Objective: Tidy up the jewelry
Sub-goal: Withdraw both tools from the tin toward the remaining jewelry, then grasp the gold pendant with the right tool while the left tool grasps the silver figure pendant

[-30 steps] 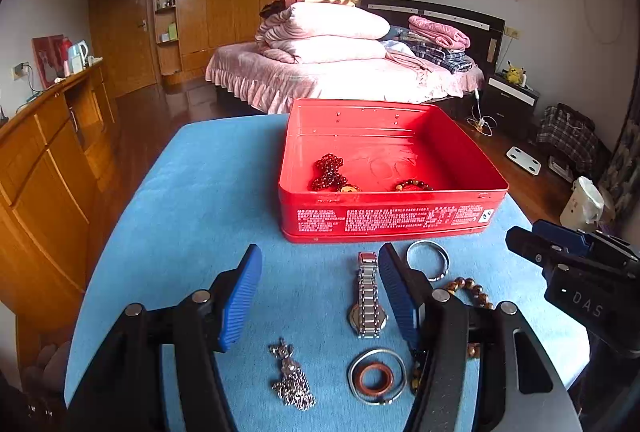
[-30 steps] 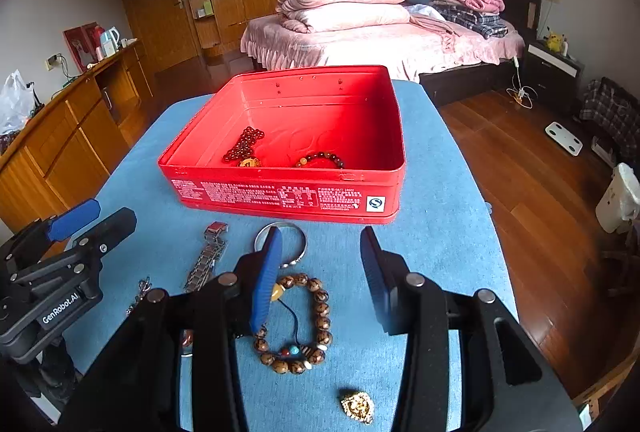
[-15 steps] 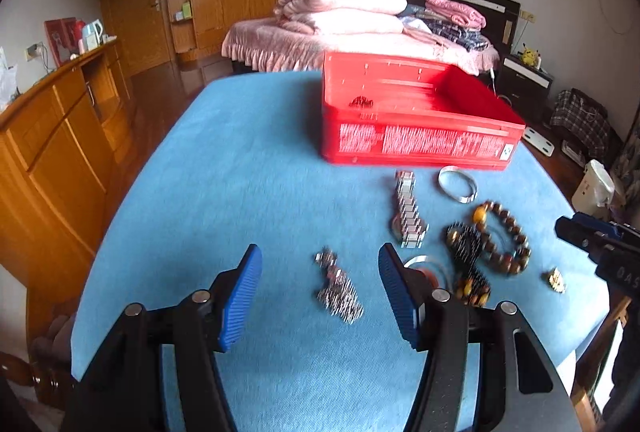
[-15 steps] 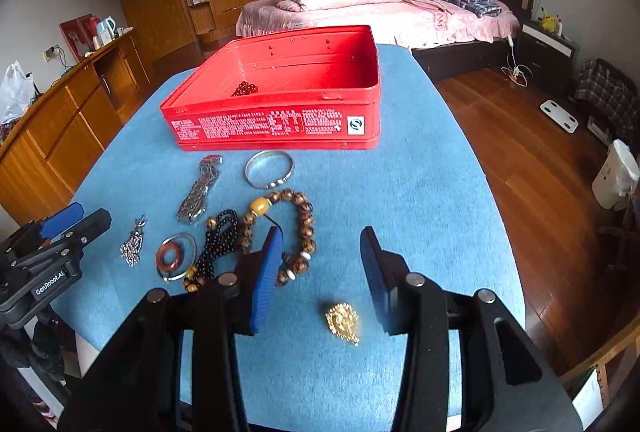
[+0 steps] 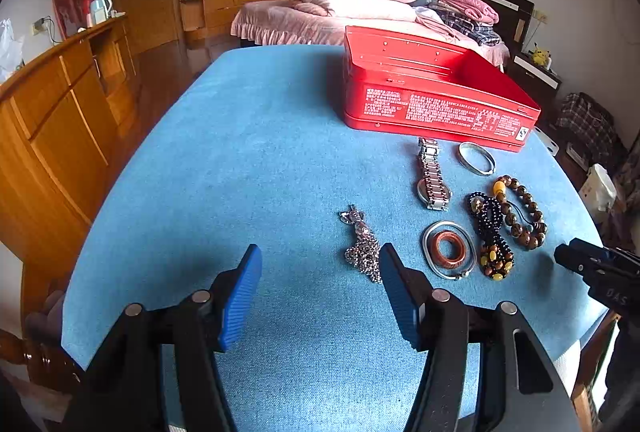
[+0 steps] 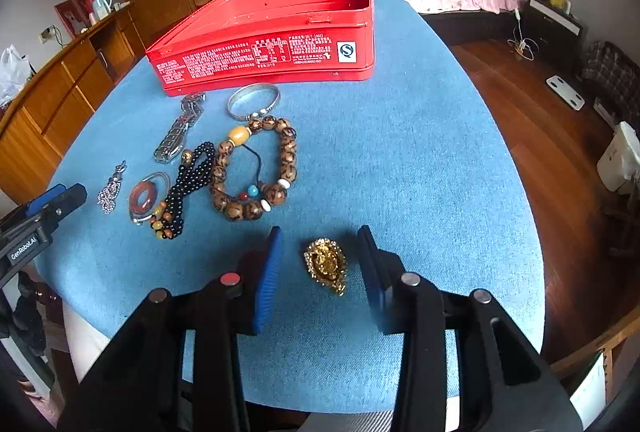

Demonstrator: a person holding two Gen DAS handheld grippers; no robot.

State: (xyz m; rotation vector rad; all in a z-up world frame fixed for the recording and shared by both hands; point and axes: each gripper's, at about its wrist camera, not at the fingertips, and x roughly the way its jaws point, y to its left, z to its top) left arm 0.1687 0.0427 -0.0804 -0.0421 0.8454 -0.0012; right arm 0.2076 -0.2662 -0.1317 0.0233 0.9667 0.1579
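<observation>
Now the right gripper [image 6: 318,260] stands wide, its blue fingers [image 6: 269,274] either side of a gold brooch [image 6: 326,264] without touching it. Wide too, the left gripper [image 5: 318,292] has a silver chain [image 5: 362,252] just beyond its fingers. Bracelets, rings and a watch [image 5: 431,175] lie between brooch and red tin [image 6: 272,39], on the blue tablecloth [image 6: 400,159]; a bed [image 5: 320,23] stands behind the tin.

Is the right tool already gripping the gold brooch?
No. The gold brooch lies on the blue tablecloth between the open fingers of the right tool, touching neither.
</observation>
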